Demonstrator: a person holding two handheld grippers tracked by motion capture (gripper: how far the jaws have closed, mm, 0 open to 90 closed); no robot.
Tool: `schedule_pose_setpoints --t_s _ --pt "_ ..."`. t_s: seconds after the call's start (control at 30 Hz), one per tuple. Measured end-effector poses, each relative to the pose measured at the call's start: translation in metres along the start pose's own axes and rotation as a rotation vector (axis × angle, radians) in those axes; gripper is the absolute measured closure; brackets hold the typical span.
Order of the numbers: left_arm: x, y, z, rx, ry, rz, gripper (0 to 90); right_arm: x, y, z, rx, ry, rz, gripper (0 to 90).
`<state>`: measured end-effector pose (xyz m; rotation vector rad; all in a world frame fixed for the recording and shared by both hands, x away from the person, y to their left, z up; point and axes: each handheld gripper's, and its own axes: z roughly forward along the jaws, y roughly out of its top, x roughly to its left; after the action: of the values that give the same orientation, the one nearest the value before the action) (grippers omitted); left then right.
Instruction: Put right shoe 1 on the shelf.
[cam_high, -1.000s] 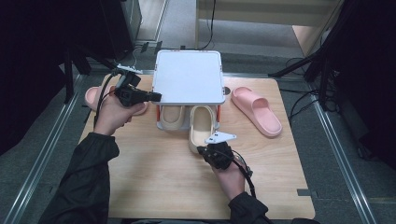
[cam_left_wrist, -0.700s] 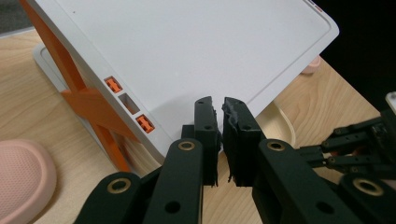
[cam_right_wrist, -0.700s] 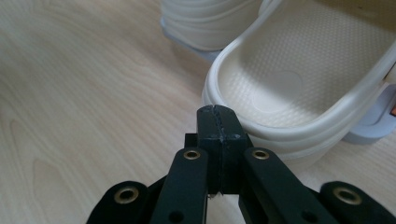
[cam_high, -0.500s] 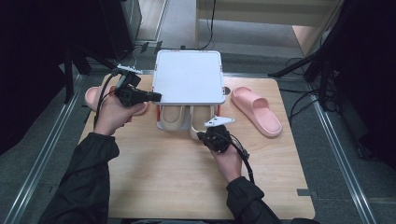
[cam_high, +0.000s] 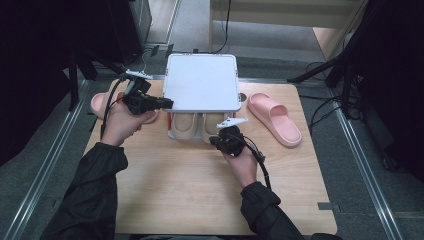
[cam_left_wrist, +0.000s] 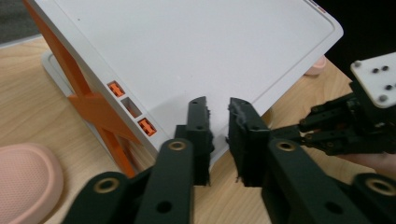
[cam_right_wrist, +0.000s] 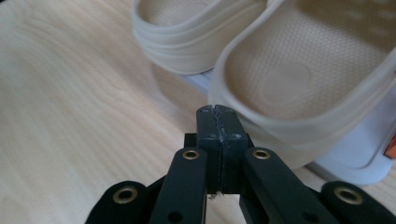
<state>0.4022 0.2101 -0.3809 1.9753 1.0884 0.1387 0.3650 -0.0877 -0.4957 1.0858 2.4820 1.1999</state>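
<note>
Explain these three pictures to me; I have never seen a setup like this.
A person sits at a wooden table with a hand-held two-jaw tool in each hand. One picture looks down from above; the other two come from cameras riding on each tool. A white shoe rack holds two beige slippers; two pink slippers lie beside it. The left gripper has just been opening at the rack's edge, holding nothing. The right gripper is shut and empty, against the heel of one beige slipper.
</note>
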Motion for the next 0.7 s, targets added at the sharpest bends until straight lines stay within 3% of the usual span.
schedule_pose_setpoints --t_s 0.2,0.47,0.7 --pt "-0.006 0.000 -0.006 0.005 -0.013 0.001 64.4 0.005 -0.005 -0.024 -0.036 0.022 -0.015 86.9" --pt "-0.010 -0.004 -0.020 -0.020 -0.019 0.003 47.8 -0.003 -0.013 -0.059 -0.101 0.083 -0.004 68.5" --pt "-0.007 -0.013 -0.032 -0.018 0.004 -0.012 44.2 -0.015 -0.021 -0.077 -0.121 0.086 -0.008 56.3"
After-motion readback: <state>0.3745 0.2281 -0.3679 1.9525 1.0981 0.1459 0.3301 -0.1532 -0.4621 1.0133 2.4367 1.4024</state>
